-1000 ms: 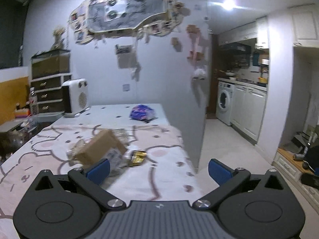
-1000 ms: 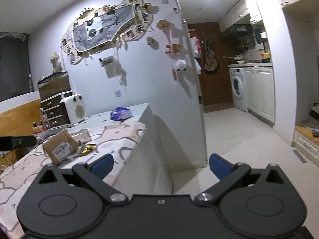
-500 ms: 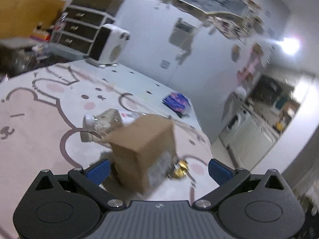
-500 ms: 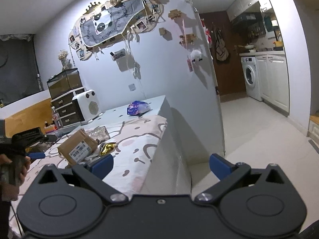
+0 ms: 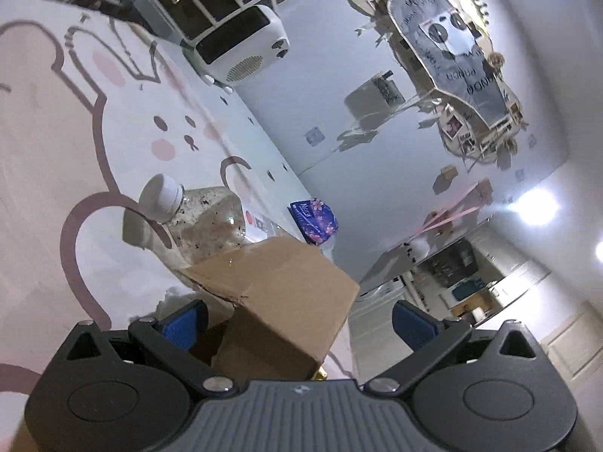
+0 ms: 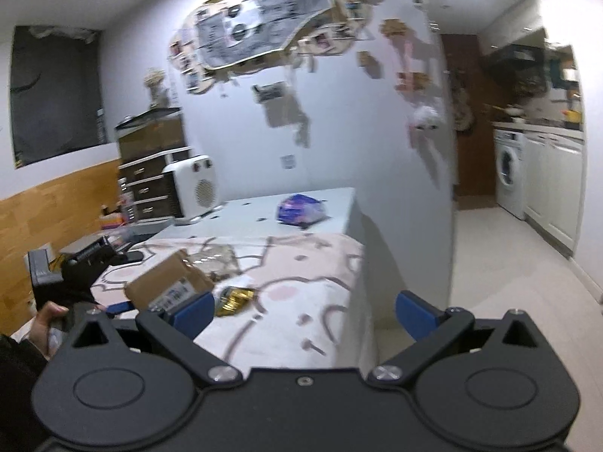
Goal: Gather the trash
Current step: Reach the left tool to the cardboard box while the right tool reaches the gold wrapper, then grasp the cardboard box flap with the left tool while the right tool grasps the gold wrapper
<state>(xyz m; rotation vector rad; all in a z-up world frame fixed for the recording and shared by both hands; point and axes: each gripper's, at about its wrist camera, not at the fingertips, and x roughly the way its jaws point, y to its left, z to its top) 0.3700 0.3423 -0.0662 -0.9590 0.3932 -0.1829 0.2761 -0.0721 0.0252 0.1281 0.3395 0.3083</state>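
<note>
**Cardboard box framed by the spread left gripper**

In the left wrist view, the left gripper [image 5: 297,322] is seen released, its blue fingertips [image 5: 184,322] set wide apart. A cardboard box [image 5: 279,301] lies between them on the table [image 5: 45,143], which is covered by a cartoon-print cloth; contact between the pads and the box cannot be told. Just behind the box a clear plastic bottle [image 5: 196,214] with a white cap is laid on its side, touching the box. Farther back a purple tissue pack [image 5: 314,220] is seen, and a white heater [image 5: 241,49] stands near the wall.

In the right wrist view, the right gripper [image 6: 303,310] is shown released and empty, held off the table's right edge. The cardboard box [image 6: 169,282] is seen on the cloth, with a gold wrapper [image 6: 233,297] just beside it. The left gripper [image 6: 84,265] is seen beside the box, held by a hand [image 6: 51,324] at the left edge.
</note>
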